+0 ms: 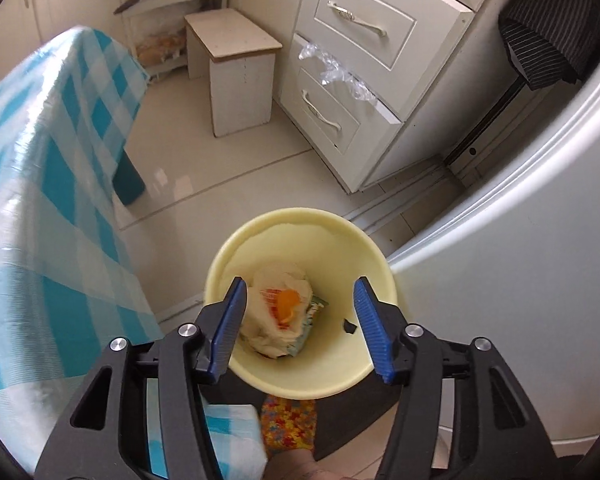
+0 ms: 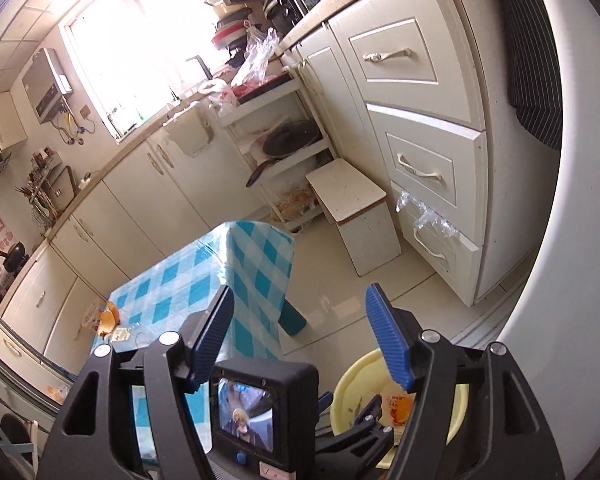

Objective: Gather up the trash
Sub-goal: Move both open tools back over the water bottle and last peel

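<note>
Our left gripper (image 1: 300, 322) hangs over the yellow bin (image 1: 300, 304), jaws wide apart and holding nothing; the crumpled trash (image 1: 278, 316) lies in the bin, directly below and between them. Our right gripper (image 2: 306, 340), jaws likewise spread and unladen, has the bin just beneath its right jaw.

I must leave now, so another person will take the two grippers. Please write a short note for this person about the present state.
Left gripper: jaws open, empty, above the pale yellow round plastic bin.
Right gripper: jaws open, empty, higher up.
Done: crumpled white wrapper with orange print lies in the bin.
Left: some scraps, orange peel perhaps, on the table with the blue checked cloth; I cannot tell exactly what they are.
</note>
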`<action>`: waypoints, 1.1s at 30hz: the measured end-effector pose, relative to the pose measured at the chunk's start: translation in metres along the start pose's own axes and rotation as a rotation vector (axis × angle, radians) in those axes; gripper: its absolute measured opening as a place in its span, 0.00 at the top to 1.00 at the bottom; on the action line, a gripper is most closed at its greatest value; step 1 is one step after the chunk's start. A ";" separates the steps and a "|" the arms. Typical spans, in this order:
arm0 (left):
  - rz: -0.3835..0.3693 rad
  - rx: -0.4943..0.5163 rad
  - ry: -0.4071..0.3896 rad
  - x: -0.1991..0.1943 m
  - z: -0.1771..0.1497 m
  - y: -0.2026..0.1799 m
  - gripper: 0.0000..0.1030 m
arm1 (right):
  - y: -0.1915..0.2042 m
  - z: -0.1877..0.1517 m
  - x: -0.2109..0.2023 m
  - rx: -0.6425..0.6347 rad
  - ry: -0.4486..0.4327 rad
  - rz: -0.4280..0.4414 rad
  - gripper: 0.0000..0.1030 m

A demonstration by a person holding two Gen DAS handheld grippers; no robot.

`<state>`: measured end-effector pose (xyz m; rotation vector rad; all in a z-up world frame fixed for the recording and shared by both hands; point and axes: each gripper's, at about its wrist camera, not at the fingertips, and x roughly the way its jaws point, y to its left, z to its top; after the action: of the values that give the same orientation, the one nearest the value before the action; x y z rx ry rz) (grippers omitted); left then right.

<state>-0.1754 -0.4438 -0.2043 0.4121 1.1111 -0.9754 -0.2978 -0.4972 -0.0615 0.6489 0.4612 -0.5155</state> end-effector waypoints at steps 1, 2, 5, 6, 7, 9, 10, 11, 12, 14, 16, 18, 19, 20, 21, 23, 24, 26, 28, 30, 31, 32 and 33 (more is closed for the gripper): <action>0.018 0.011 -0.015 -0.007 -0.001 0.002 0.44 | 0.002 0.001 -0.003 0.002 -0.012 0.004 0.32; 0.033 0.022 -0.031 -0.014 -0.002 0.004 0.43 | 0.005 0.003 -0.004 0.004 -0.022 0.007 0.31; 0.077 0.056 -0.078 -0.039 -0.007 0.013 0.39 | 0.010 0.006 -0.010 0.005 -0.053 0.013 0.27; 0.094 0.066 -0.094 -0.048 -0.009 0.018 0.37 | 0.013 0.007 -0.011 0.000 -0.059 0.014 0.26; 0.109 0.075 -0.110 -0.057 -0.011 0.023 0.35 | 0.016 0.008 -0.011 -0.003 -0.063 0.016 0.26; 0.139 0.090 -0.139 -0.074 -0.014 0.033 0.33 | 0.021 0.008 -0.010 -0.007 -0.060 0.025 0.25; 0.153 0.094 -0.153 -0.082 -0.016 0.039 0.32 | 0.022 0.008 -0.008 -0.008 -0.055 0.031 0.25; 0.164 0.094 -0.163 -0.089 -0.016 0.044 0.31 | 0.025 0.007 -0.006 -0.010 -0.050 0.038 0.25; 0.175 0.091 -0.172 -0.096 -0.016 0.052 0.31 | 0.028 0.007 -0.003 -0.012 -0.044 0.043 0.25; 0.191 0.077 -0.182 -0.108 -0.016 0.066 0.30 | 0.035 0.005 0.003 -0.019 -0.027 0.055 0.25; 0.209 0.061 -0.195 -0.120 -0.017 0.083 0.29 | 0.043 0.003 0.008 -0.032 -0.016 0.060 0.25; 0.234 0.044 -0.205 -0.132 -0.019 0.101 0.28 | 0.051 0.001 0.013 -0.046 -0.005 0.065 0.24; 0.245 0.034 -0.207 -0.136 -0.020 0.110 0.28 | 0.056 0.000 0.016 -0.052 0.003 0.070 0.24; 0.255 0.021 -0.210 -0.142 -0.021 0.121 0.28 | 0.058 -0.001 0.019 -0.057 0.009 0.075 0.24; 0.262 0.010 -0.212 -0.147 -0.021 0.131 0.28 | 0.063 -0.002 0.022 -0.063 0.016 0.080 0.24; 0.280 -0.019 -0.218 -0.159 -0.023 0.154 0.28 | 0.072 -0.006 0.029 -0.076 0.039 0.093 0.24; 0.284 -0.039 -0.223 -0.166 -0.024 0.167 0.27 | 0.077 -0.008 0.033 -0.081 0.053 0.104 0.24; 0.299 -0.085 -0.231 -0.180 -0.026 0.193 0.27 | 0.086 -0.013 0.041 -0.092 0.085 0.124 0.24; 0.330 -0.149 -0.247 -0.198 -0.026 0.229 0.25 | 0.097 -0.019 0.052 -0.099 0.125 0.149 0.24; 0.362 -0.237 -0.259 -0.215 -0.026 0.272 0.24 | 0.106 -0.027 0.064 -0.096 0.176 0.179 0.24; 0.375 -0.299 -0.261 -0.224 -0.027 0.298 0.24 | 0.111 -0.031 0.071 -0.092 0.203 0.194 0.24; 0.380 -0.360 -0.259 -0.230 -0.027 0.322 0.23 | 0.116 -0.036 0.079 -0.088 0.231 0.210 0.24; 0.380 -0.420 -0.258 -0.236 -0.029 0.345 0.23 | 0.122 -0.041 0.086 -0.086 0.255 0.224 0.24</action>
<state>0.0676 -0.1310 -0.0679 0.1398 0.9272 -0.4292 -0.1700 -0.4128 -0.0828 0.6770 0.6385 -0.1998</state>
